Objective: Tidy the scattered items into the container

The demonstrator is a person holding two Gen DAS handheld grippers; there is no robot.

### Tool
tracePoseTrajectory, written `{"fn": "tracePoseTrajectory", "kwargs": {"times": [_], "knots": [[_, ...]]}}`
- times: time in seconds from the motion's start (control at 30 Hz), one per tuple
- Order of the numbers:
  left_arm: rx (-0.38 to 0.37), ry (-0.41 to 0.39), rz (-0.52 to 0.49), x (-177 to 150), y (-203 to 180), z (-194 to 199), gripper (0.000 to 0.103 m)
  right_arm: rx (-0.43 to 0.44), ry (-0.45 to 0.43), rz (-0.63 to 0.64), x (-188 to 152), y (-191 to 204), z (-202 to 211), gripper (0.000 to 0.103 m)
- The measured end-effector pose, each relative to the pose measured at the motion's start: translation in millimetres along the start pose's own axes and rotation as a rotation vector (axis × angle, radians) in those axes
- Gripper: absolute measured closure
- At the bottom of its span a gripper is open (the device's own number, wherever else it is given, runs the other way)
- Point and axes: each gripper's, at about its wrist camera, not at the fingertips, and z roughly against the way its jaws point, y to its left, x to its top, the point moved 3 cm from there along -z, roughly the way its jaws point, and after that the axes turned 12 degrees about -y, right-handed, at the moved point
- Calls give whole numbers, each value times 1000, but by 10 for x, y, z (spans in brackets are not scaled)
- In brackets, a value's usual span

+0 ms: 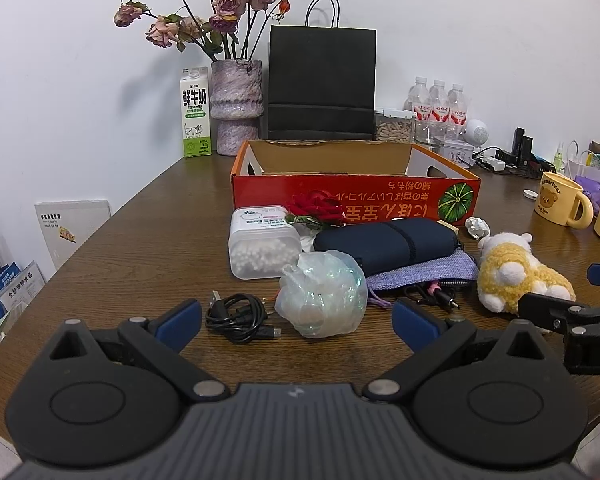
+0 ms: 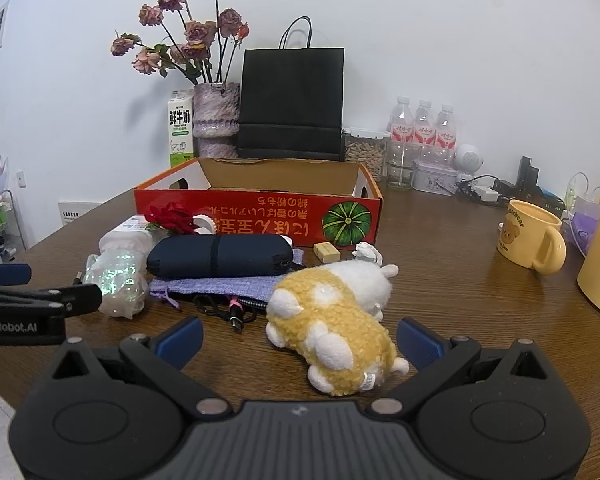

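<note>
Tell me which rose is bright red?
The single red rose lying on the table against the red cardboard box; the roses in the vase are faded pink.

Fuzzy plush toy (image 2: 332, 320), glossy cardboard box (image 1: 356, 196), wood table (image 1: 140, 248)

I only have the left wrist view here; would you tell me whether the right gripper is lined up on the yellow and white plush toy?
Observer: Yes, the right gripper is open, and the yellow and white plush toy lies between its fingers, not gripped.
Operator: Thank you. Is anything tucked behind the red fabric rose?
Observer: A white roll, likely tape, sits beside the red fabric rose, in front of the red cardboard box.
</note>
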Motion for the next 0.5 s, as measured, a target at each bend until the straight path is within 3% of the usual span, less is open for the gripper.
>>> {"fn": "tracePoseTrajectory", "kwargs": {"times": [0.5], "knots": [[-2, -1, 2, -5, -3, 22, 0, 0, 1, 1, 3, -2, -2, 0]]}}
